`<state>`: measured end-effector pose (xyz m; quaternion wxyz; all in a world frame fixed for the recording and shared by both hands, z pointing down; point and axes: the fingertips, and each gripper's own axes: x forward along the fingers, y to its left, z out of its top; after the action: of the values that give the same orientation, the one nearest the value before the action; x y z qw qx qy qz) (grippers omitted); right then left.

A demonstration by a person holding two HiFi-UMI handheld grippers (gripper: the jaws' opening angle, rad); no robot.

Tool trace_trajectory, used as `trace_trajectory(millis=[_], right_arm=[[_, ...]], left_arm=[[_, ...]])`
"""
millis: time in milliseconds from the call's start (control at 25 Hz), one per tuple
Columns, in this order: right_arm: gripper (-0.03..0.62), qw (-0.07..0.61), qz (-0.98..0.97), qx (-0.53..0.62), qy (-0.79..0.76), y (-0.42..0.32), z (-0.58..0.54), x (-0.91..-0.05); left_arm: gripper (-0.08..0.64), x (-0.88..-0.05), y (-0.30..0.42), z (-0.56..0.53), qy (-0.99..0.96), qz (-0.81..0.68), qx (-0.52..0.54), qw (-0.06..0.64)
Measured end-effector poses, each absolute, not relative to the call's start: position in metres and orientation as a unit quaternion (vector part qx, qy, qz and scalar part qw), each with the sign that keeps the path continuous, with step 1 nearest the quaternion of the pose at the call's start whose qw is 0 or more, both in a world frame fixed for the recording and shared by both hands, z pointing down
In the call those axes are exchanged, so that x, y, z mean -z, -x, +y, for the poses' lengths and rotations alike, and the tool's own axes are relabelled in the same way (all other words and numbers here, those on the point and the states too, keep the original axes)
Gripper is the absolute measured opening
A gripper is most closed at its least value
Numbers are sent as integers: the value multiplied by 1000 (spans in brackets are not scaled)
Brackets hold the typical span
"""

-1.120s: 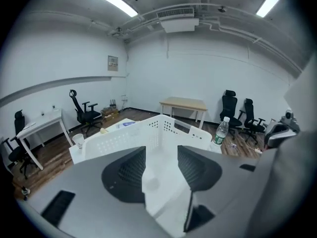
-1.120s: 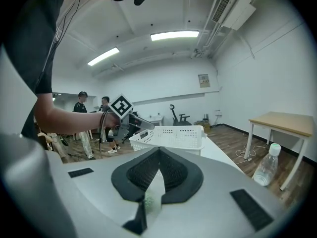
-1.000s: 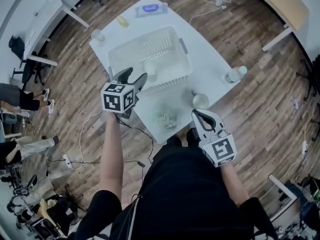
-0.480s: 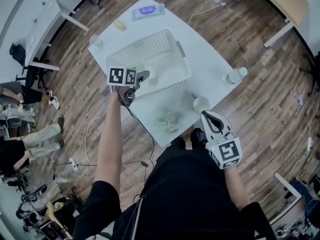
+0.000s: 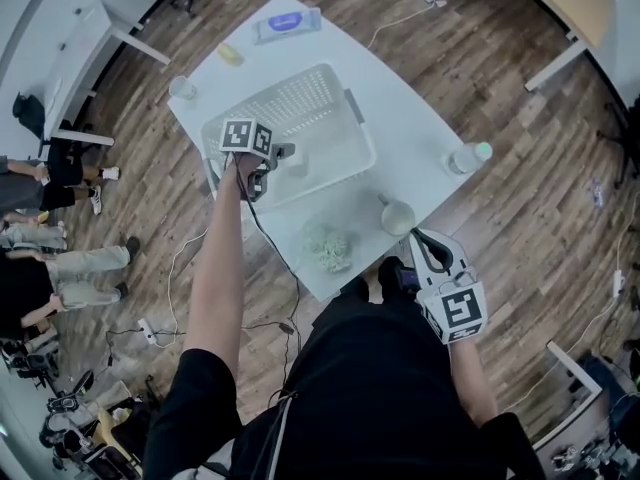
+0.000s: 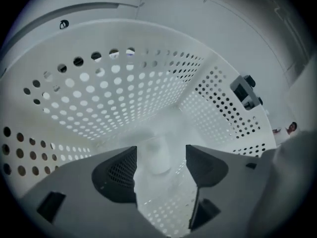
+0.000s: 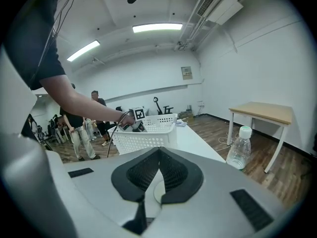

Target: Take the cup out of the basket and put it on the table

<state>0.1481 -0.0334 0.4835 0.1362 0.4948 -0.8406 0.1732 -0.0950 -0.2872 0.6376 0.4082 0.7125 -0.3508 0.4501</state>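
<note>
A white perforated basket (image 5: 318, 96) stands on the white table (image 5: 405, 118). My left gripper (image 5: 272, 165) reaches down into its near-left corner. In the left gripper view, the basket wall (image 6: 124, 93) fills the picture and a white cup (image 6: 157, 155), blurred, lies on the basket floor. My left gripper (image 6: 161, 167) is open, its pads on either side of the cup and not pressing on it. My right gripper (image 5: 430, 251) hangs shut and empty off the table's near edge; its jaws (image 7: 158, 152) point toward the basket (image 7: 148, 135).
Another white cup (image 5: 397, 216) sits on the table near my right gripper. A crumpled greenish wad (image 5: 328, 248) lies at the near edge. A plastic bottle (image 5: 466, 155) stands at the right. A small glass (image 5: 182, 88) and a wipes pack (image 5: 285, 23) are at the far side. People stand at the left.
My left gripper has moved from in front of the basket down into it, and its jaws have spread wider. The right gripper has drifted slightly and stays shut.
</note>
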Motion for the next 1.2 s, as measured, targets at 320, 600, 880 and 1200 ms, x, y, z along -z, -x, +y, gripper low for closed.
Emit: trace_trajectory(millis=[320,600,880,1200], right_arm=[[25,161,-837,-164,-496,-155,-45,-481],[25,170,-834,-170,-498,-155,-44,-484],[25,177,-832,-172,-497,-154,-41,-484],[25,175,-839,-166,-488,-145,-37,-485]], left_arm=[[314,-681,94,-287,-681,-347,-473,438],[314,-710,94,-284,-660,-354,-498,436],[277,-713,94,-284,-659,-351,-505,433],[268,-693,88,-291,-690,-348,-481,415]])
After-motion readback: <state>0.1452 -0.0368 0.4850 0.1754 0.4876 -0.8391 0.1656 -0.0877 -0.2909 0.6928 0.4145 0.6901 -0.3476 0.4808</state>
